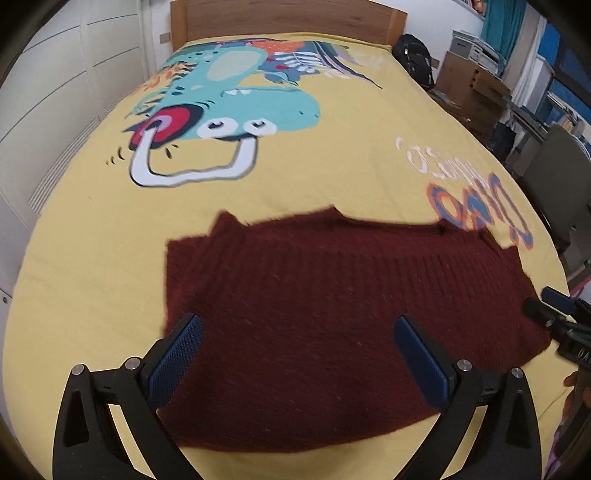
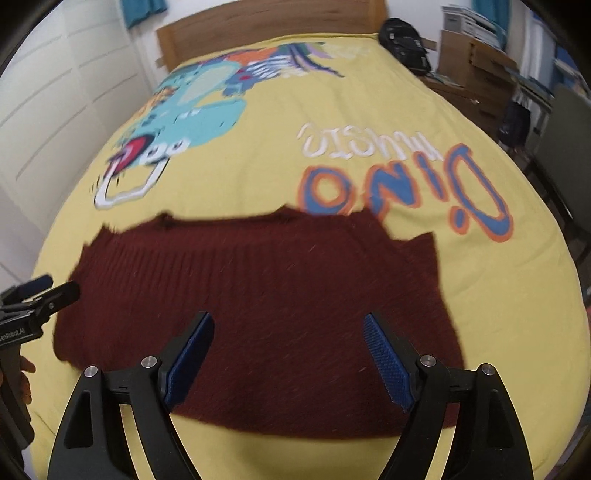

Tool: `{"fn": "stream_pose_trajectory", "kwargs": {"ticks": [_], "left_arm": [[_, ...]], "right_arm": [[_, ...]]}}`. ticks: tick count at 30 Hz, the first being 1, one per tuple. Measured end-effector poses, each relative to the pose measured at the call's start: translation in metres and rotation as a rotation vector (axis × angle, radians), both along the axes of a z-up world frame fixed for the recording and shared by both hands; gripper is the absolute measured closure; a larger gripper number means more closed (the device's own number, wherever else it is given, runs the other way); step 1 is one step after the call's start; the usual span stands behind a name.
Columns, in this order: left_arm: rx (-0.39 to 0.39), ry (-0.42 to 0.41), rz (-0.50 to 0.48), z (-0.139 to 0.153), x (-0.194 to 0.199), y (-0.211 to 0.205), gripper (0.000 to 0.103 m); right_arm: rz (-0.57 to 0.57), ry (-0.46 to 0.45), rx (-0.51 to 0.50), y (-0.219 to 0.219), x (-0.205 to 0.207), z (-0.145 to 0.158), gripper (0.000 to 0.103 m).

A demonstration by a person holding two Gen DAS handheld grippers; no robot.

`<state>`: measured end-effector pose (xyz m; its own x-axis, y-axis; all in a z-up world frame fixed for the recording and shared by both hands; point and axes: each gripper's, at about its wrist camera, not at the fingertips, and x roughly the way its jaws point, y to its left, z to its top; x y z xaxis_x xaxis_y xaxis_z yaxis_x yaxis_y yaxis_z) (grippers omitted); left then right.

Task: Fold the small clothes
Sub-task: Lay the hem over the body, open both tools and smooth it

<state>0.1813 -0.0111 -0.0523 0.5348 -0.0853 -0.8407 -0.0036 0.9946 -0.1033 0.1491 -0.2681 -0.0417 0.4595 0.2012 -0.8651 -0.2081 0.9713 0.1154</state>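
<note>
A dark red knitted sweater (image 1: 314, 273) lies flat on the yellow bedspread (image 1: 354, 155), its ribbed band running across the far side. My left gripper (image 1: 298, 325) hovers over the sweater's near left part, open, with nothing between its blue pads (image 1: 177, 354). In the right wrist view the same sweater (image 2: 258, 273) spreads below my right gripper (image 2: 288, 319), also open and holding nothing, above the near right part. Each gripper shows at the edge of the other's view: the right gripper (image 1: 554, 310) and the left gripper (image 2: 44, 291).
The bedspread carries a teal dinosaur print (image 1: 236, 96) and blue-orange lettering (image 2: 406, 184). A wooden headboard (image 1: 288, 16) closes the far end. White wardrobe doors (image 1: 55, 110) stand to the left. A black backpack (image 1: 413, 55) and cardboard boxes (image 1: 472, 81) stand to the right.
</note>
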Motion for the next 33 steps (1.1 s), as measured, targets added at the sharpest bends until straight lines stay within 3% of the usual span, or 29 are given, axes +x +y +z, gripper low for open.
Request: {"fn": "stream_pose_trajectory", "kwargs": {"ticks": [6, 12, 16, 25, 33], "left_arm": [[0.043, 0.035, -0.039, -0.040, -0.010, -0.020, 0.001], [0.088, 0.091, -0.009, -0.075, -0.018, -0.001, 0.001], [0.054, 0.071, 0.006, -0.080, -0.027, 0.023, 0.001], [0.023, 0.094, 0.014, -0.086, -0.027, 0.042, 0.001], [0.042, 0.107, -0.001, -0.087, -0.028, 0.038, 0.001]], "right_arm": [[0.063, 0.026, -0.056, 0.028, -0.023, -0.040, 0.019], [0.068, 0.028, -0.080, 0.017, -0.030, -0.063, 0.019], [0.038, 0.035, -0.097, -0.002, -0.025, -0.065, 0.019], [-0.022, 0.057, -0.019, -0.049, -0.028, -0.071, 0.019], [0.004, 0.064, -0.030, -0.044, -0.032, -0.066, 0.016]]}}
